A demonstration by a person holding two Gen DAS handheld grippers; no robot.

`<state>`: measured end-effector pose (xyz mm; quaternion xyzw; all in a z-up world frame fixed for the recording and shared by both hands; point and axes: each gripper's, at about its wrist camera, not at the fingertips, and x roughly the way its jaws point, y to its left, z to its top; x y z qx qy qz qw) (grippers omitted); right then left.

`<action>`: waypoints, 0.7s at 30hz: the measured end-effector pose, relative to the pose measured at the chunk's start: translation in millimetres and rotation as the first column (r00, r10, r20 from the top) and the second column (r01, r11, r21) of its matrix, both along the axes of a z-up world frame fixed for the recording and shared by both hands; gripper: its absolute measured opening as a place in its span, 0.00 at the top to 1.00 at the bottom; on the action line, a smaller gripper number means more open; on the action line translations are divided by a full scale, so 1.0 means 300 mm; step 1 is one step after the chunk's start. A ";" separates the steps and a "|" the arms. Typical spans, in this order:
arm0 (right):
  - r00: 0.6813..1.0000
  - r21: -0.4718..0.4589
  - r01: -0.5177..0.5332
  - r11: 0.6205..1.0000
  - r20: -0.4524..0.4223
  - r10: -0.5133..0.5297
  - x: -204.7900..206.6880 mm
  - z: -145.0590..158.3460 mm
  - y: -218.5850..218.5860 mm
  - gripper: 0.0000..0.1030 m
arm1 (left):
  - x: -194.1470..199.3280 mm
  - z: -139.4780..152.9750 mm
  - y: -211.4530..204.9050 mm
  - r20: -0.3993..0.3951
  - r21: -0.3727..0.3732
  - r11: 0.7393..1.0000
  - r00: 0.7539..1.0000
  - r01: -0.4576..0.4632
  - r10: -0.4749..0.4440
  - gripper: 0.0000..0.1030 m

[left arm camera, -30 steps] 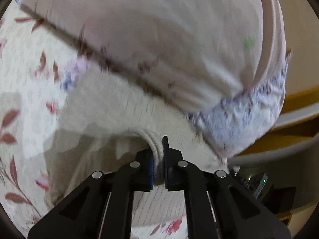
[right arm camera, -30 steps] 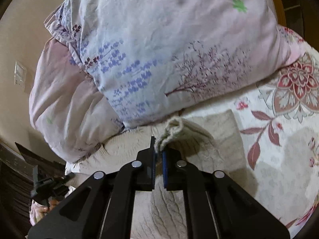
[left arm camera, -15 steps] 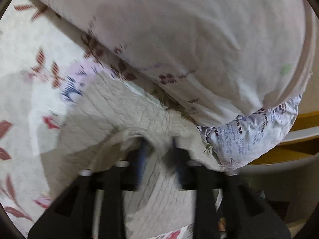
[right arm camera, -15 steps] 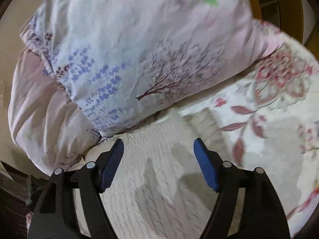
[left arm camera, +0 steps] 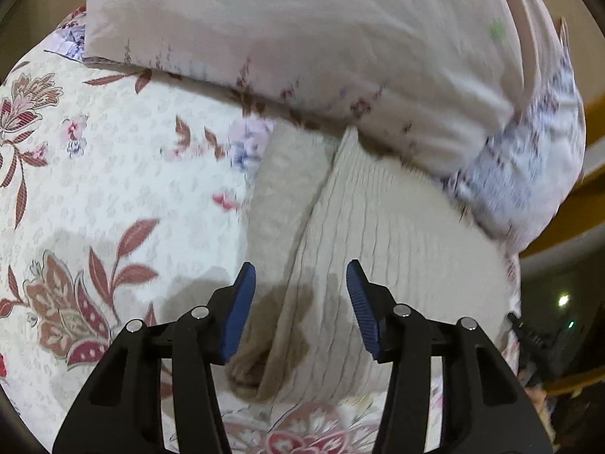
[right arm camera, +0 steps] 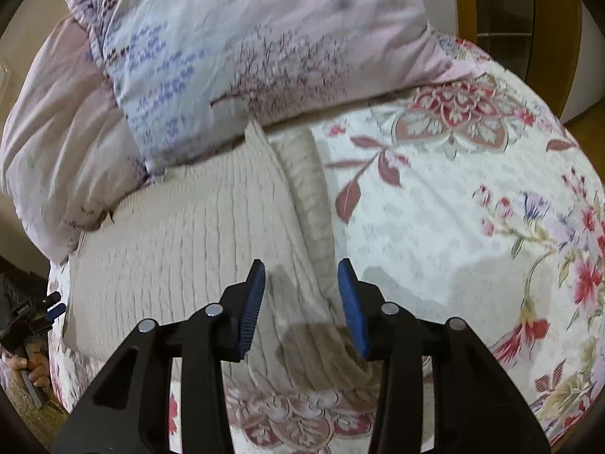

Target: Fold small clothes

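A beige ribbed knit sweater (left arm camera: 393, 234) lies folded flat on the floral bedspread (left arm camera: 124, 174), its far edge tucked against the pillows. A narrower strip of it (left arm camera: 280, 189) shows along its left side. My left gripper (left arm camera: 300, 302) is open and empty, just above the sweater's near left edge. In the right wrist view the sweater (right arm camera: 196, 234) fills the middle left, with the strip (right arm camera: 308, 193) on its right side. My right gripper (right arm camera: 301, 302) is open and empty above the sweater's near right edge.
Two pink floral pillows (right arm camera: 242, 45) are stacked behind the sweater, and they also show in the left wrist view (left arm camera: 321, 38). The bedspread (right arm camera: 472, 204) stretches to the right. The other gripper and a hand (right arm camera: 30, 325) show at the bed's left edge. A wooden bed frame (left arm camera: 590, 189) lies right.
Both grippers were shut on sweater edges one second ago. They have let go, opened and drawn back, and the sweater now lies flat on the bed.
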<state>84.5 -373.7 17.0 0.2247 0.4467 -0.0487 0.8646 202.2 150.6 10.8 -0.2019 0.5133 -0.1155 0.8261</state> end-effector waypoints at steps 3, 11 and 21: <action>1.000 -0.024 -0.021 0.999 -0.019 0.021 -0.005 -0.016 0.015 0.78 | -0.017 -0.019 -0.021 -0.006 0.035 0.999 1.000 0.021 -0.020 0.62; 0.999 -0.017 -0.010 1.000 0.046 0.011 -0.067 0.042 0.022 0.92 | -0.054 -0.018 -0.006 0.010 0.014 0.999 0.999 0.039 -0.039 0.92; 1.000 -0.077 0.024 0.997 -0.017 -0.026 -0.093 0.012 0.023 0.92 | -0.087 -0.043 0.072 -0.009 0.028 0.999 1.000 -0.014 0.015 0.97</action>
